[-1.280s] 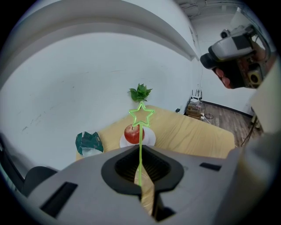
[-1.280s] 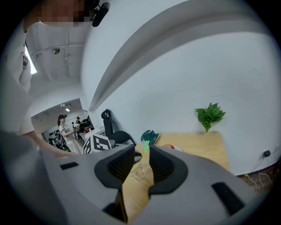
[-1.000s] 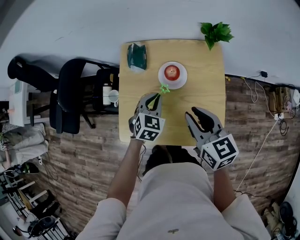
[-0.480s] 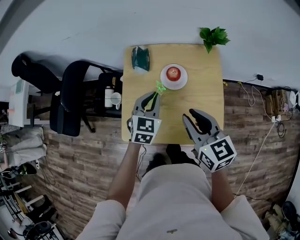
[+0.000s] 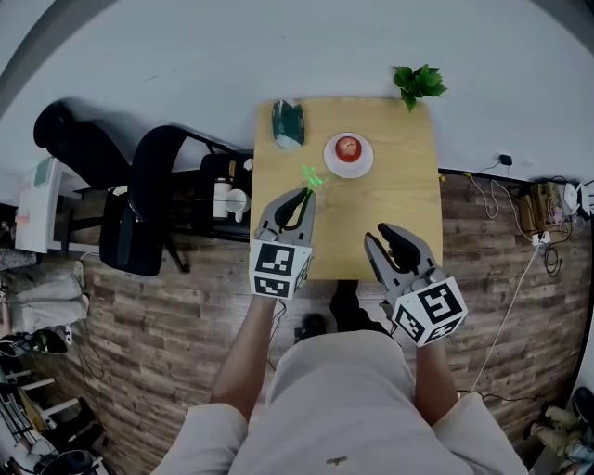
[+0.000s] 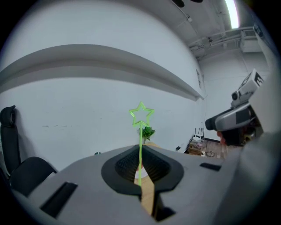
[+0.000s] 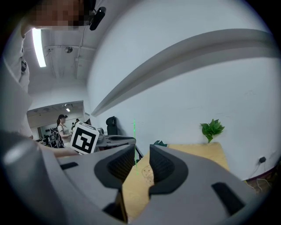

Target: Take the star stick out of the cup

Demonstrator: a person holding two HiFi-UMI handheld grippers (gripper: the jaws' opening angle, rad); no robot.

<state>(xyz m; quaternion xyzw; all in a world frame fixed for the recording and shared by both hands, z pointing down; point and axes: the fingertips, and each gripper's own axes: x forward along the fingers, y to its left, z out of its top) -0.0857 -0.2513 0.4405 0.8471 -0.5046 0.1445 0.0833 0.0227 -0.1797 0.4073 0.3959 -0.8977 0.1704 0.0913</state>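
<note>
The green star stick (image 6: pixel 140 140) stands upright, pinched at its lower end by the clenched left gripper (image 5: pixel 302 197) above the tabletop (image 5: pixel 399 199), clear of any cup. The right gripper (image 5: pixel 385 237), near right, gapes empty. Extraction looks done; what remains is a gentle set-down.

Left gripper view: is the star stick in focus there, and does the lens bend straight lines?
Left gripper view: the star stick is sharp against the white wall; the wall ledge bows into an arc, the corners go dark, and the ceiling light glares. Right gripper view: the stick is faint.
</note>
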